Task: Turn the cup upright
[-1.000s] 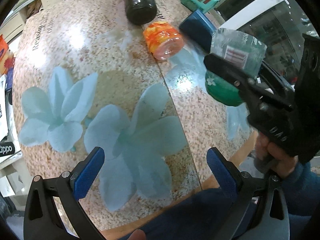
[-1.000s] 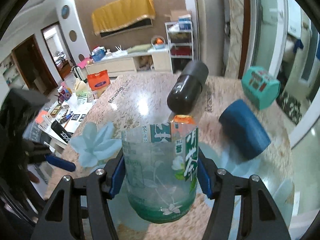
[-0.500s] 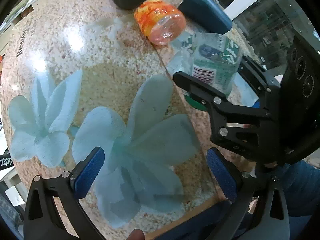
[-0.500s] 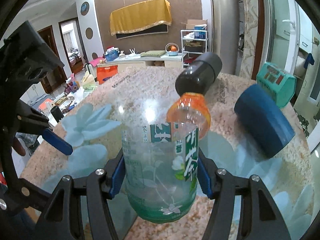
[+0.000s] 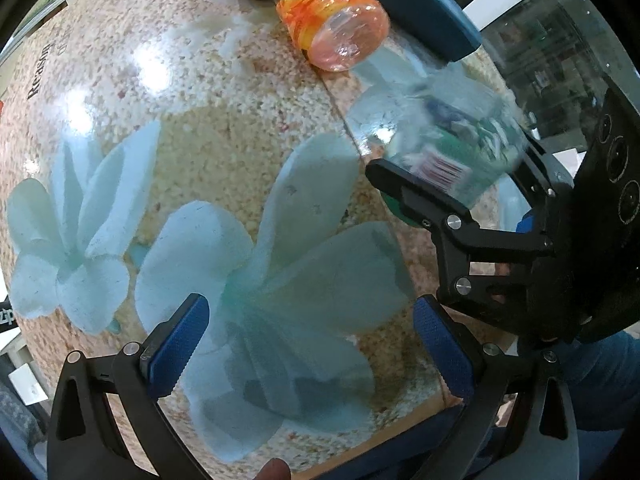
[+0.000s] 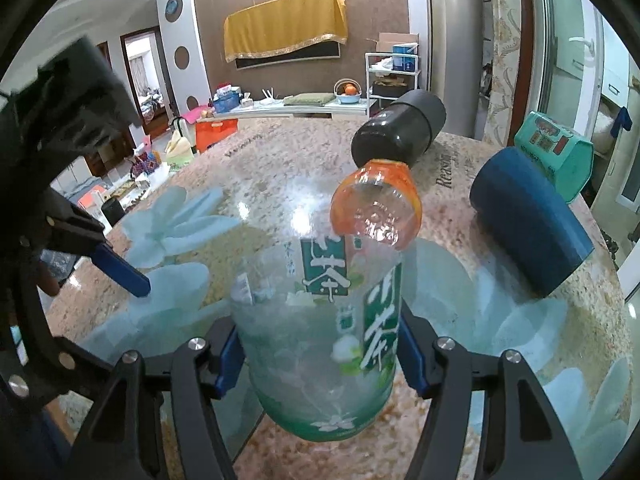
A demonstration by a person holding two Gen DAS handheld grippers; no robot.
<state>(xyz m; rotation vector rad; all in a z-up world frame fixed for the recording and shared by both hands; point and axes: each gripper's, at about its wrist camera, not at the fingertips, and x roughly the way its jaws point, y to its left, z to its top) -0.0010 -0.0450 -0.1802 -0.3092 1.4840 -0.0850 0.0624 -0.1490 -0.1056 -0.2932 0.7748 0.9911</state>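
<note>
A clear plastic cup with a green tea label is clamped between the blue pads of my right gripper. It stands about upright, green bottom down, just above the granite table. In the left wrist view the same cup shows blurred at the right, in the right gripper. My left gripper is open and empty, low over the table's near edge, to the left of the cup.
An orange cup lies on its side behind the held cup. A black cup and a dark blue cup also lie on their sides. A teal box sits far right. The table edge is close below.
The right gripper has carried the cup nearer to me and leftward on the table. The cup now looks slightly tilted. The left gripper has moved a little forward and stayed open.
</note>
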